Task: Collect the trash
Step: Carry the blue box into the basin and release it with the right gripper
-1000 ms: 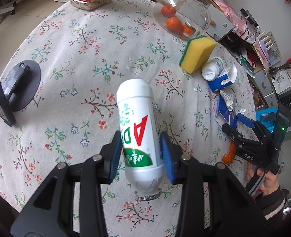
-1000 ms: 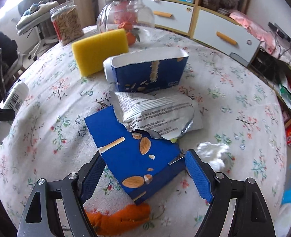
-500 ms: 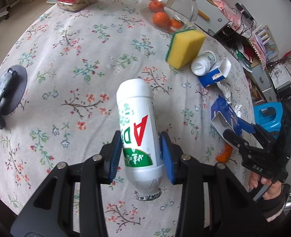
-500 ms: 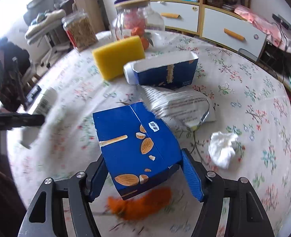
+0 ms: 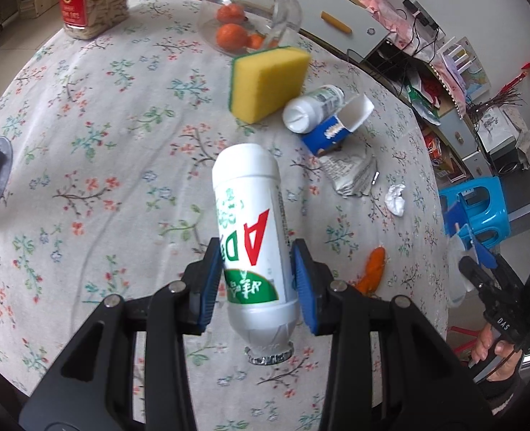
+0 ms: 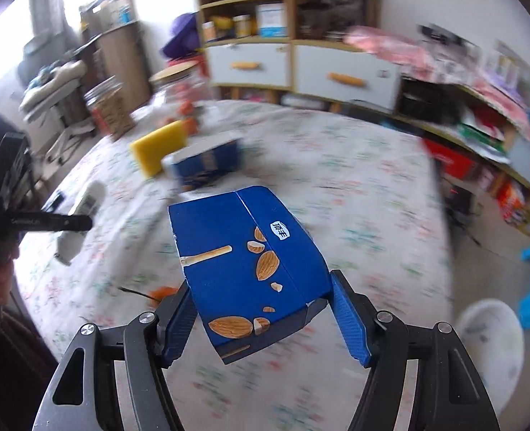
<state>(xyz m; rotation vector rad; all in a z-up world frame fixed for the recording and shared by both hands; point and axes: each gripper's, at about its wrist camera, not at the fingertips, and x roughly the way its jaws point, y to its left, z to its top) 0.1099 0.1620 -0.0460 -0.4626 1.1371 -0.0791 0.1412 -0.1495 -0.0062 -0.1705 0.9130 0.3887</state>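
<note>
Trash on the round table with the flowered cloth (image 5: 96,136) is now partly in hand: compared with 1 second ago, the torn blue cardboard snack box with almond pictures (image 6: 250,269) has left the cloth and hangs in the air over the table edge, and the right wrist view is smeared by a fast swing away from the table. I judge this as the carry step toward a bin; a pale round container (image 6: 487,341) shows low at the right, though blur keeps me from saying it is one.

The white plastic bottle with red and green lettering (image 5: 254,248) sits as before in the left gripper (image 5: 256,283), pinched between the 2 blue pads, foil-rimmed mouth toward the camera, held above the cloth.

The right gripper (image 6: 261,316) pinches the box near its lower end, tilted up and outward.

Left on the cloth: the second blue carton (image 5: 333,125), the crumpled silver wrapper (image 5: 351,174), the orange peel (image 5: 374,269), the white tissue wad (image 5: 396,199).
</note>
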